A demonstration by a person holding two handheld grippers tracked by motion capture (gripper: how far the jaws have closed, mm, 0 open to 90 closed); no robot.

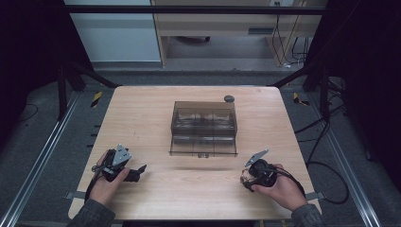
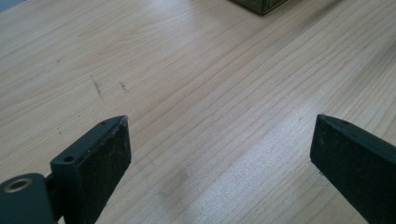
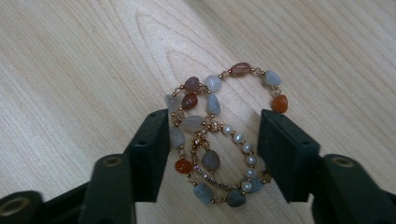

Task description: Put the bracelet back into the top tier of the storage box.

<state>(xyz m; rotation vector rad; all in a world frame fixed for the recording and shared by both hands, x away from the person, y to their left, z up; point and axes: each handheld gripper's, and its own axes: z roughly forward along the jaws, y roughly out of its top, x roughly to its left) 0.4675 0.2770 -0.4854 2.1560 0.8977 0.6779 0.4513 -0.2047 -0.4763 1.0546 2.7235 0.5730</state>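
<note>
Right gripper (image 3: 212, 140) hovers at the near right of the wooden table (image 1: 142, 113), jaws partly open either side of a beaded bracelet (image 3: 219, 135), not yet pinching. Left gripper (image 2: 219, 149) is wide open w/ nothing between. Best approach, I'd say: close slowly on several strands, then lift toward the smoky plastic organiser box (image 1: 203, 127).

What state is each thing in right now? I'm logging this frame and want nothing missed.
left gripper: open, nothing between its jaws, low over bare table.
right gripper: open, jaws either side of the bracelet.
beaded bracelet: lying coiled on the table, loops overlapping, not clamped.
smoky plastic organizer box: upright mid-table, bottom drawer pulled out.
small dark round object: resting behind the box.
</note>
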